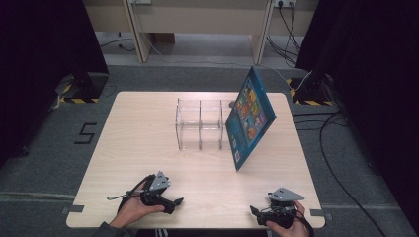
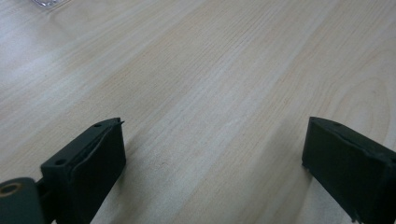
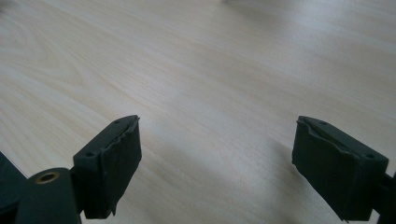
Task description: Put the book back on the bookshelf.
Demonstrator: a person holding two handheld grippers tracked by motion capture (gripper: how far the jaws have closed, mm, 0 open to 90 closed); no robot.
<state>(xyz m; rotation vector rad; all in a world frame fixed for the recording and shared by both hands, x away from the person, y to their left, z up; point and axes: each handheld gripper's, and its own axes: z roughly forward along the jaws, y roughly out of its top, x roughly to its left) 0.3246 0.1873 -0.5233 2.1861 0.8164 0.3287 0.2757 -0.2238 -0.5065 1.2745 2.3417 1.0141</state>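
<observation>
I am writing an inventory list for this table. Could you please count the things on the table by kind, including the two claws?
Clear plastic rack with compartments: 1
Picture book leaning against the rack: 1
Hand-held claws, left claw and right claw, both open and holding nothing: 2
Total: 4

The leaning book (image 1: 250, 116) hides the clear rack's (image 1: 199, 123) right end, while its cover artwork is too small to make out.

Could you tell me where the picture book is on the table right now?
In the high view, the picture book stands tilted on the table's far right part, leaning against the right end of the clear rack.
</observation>
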